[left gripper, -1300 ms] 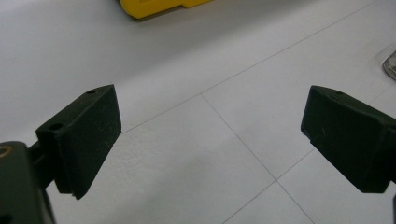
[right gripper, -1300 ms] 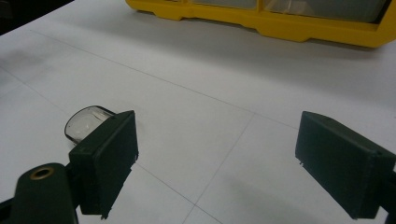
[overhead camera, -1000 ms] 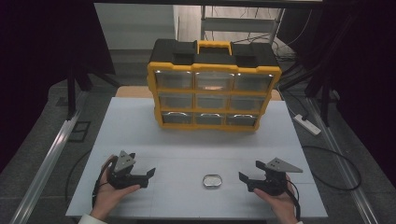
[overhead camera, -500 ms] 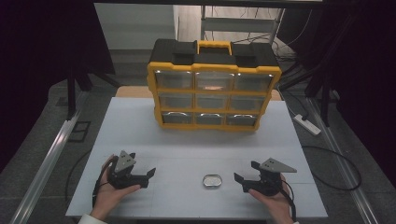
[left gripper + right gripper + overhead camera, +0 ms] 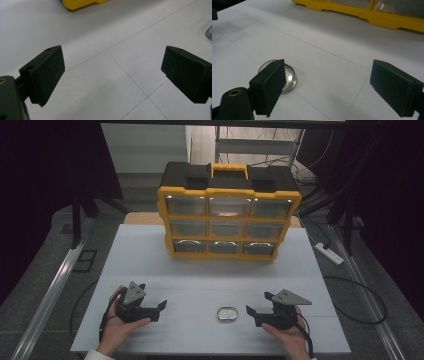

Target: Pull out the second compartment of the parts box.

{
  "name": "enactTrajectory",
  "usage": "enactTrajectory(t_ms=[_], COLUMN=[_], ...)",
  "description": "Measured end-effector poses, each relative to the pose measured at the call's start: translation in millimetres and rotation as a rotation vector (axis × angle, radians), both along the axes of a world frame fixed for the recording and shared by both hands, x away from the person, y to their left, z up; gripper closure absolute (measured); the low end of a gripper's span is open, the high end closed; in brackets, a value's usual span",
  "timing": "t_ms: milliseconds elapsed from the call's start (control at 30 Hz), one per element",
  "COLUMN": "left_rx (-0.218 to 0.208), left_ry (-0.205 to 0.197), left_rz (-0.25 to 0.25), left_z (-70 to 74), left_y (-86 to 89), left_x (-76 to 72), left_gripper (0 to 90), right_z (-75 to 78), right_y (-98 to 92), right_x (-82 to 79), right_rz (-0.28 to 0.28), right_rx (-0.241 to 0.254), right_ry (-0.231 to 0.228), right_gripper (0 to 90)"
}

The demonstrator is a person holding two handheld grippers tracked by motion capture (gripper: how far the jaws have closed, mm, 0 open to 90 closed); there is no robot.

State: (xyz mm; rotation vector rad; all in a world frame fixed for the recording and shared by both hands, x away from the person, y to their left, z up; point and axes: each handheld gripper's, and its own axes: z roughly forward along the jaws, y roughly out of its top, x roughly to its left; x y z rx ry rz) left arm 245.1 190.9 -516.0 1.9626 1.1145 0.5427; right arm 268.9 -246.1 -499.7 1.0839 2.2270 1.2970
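On a white table [image 5: 200, 270] before a yellow drawer organizer [image 5: 229, 212], a small round glass dish [image 5: 227, 313] lies flat just beside the right gripper [image 5: 255, 312], whose jaws gape wide and empty, while the left gripper [image 5: 157, 307], equally wide and empty, rests well apart.

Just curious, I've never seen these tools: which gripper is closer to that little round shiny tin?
The right gripper: the tin lies just off its tips. The left gripper sits clearly farther away, on the tin's other side.
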Motion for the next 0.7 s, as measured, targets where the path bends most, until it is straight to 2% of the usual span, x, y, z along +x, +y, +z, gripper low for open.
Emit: enactTrajectory(t_ms=[700], left_rx=[0.008], left_ry=[0.0], left_rz=[-0.006], left_z=[-0.5], left_y=[-1.5], left_x=[0.3], left_gripper=[5.7], right_z=[0.4], right_y=[17.4], right_x=[-1.6], right_rz=[0.01], right_rx=[-0.023], right_ry=[-0.026], right_gripper=[13.3])
